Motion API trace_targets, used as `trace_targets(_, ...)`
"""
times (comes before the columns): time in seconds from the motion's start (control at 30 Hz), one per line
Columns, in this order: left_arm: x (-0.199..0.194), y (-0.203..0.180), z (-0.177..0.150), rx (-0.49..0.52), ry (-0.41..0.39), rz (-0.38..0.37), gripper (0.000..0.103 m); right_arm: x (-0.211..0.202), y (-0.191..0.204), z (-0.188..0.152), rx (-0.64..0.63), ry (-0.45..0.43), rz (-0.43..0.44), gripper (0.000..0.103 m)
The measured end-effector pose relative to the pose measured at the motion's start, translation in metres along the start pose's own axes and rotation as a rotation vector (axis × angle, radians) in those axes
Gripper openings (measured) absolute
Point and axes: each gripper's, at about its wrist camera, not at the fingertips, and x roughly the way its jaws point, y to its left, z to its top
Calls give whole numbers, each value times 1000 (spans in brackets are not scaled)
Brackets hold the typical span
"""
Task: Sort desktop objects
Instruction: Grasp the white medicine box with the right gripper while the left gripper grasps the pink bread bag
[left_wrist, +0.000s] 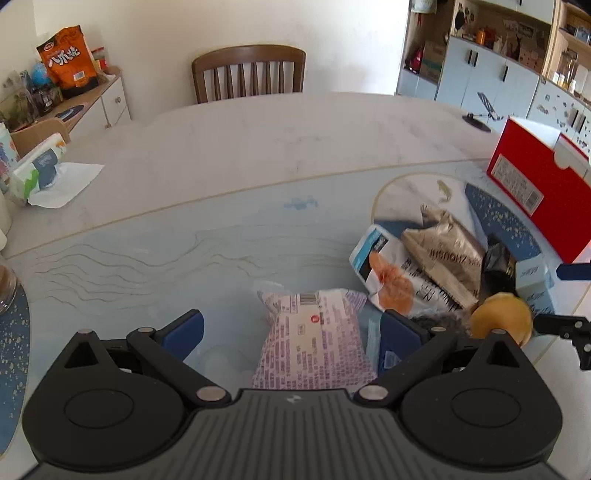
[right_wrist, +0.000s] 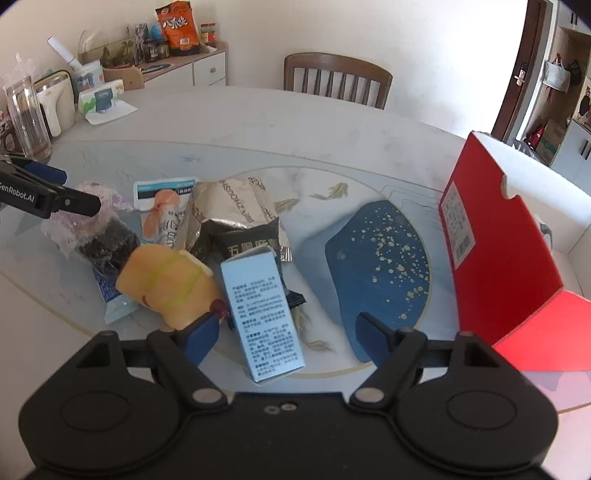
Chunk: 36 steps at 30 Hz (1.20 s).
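Note:
A heap of snack packets and boxes lies on the table mat. My left gripper (left_wrist: 291, 332) is open around a pink-and-white printed packet (left_wrist: 314, 339), which lies between the jaws; it also shows in the right wrist view (right_wrist: 92, 210). My right gripper (right_wrist: 286, 338) is open, with a light blue printed box (right_wrist: 262, 314) between its jaws. Beside the box lie a yellow bun-like packet (right_wrist: 166, 288), a dark packet (right_wrist: 251, 236), a silver-grey bag (right_wrist: 229, 206) and a white packet with an orange sausage (right_wrist: 162, 210). An open red box (right_wrist: 495, 240) stands at the right.
A tissue pack (left_wrist: 37, 170) lies at the table's far left. A wooden chair (left_wrist: 249, 72) stands behind the table. A sideboard with an orange snack bag (left_wrist: 68, 55) is at the back left. A clear jar (right_wrist: 27, 118) and a white appliance (right_wrist: 59, 103) stand at the left.

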Motion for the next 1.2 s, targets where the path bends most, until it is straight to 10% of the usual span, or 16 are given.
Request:
trace_targets(0.6,6,-9,-6,90,-15,14,57,9,10,3,-54,17,24,39)
trace_targets(1.2,-16,0,-1,12,-16,-23,51,-15,-13,3,56,-26,48,28)
